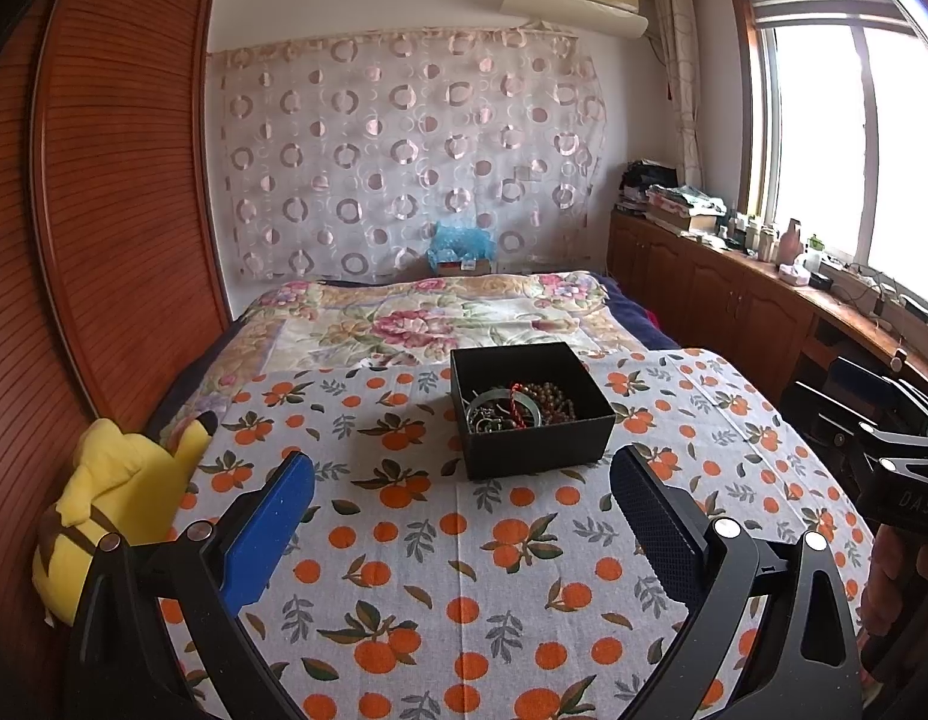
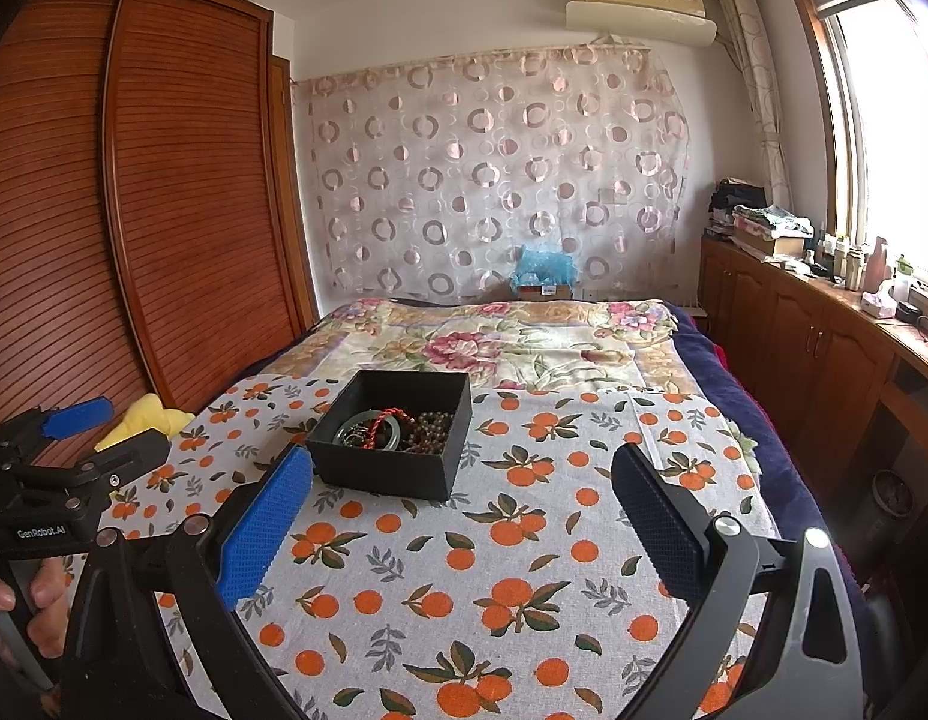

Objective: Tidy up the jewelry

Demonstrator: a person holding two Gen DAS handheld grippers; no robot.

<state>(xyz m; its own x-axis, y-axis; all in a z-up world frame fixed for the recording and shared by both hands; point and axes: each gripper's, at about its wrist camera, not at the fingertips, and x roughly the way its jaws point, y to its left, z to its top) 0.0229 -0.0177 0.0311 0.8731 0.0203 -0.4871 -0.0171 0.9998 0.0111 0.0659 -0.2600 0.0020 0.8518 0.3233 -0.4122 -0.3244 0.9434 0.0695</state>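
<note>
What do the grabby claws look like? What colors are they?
Both claws look alike. The left gripper and right gripper have black frames with silver bolts. Each has one bright blue bumpy pad and one dark bumpy pad. White lettering marks the bodies: "GenRobot.AI" on the left, "DAS" on the right.

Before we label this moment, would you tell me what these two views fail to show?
- Black box: jewelry tangled, pieces too small to count; near wall hides its floor in both views.
- Yellow plush: left wrist view cuts it off; the left gripper covers most of it in the right view.
</note>
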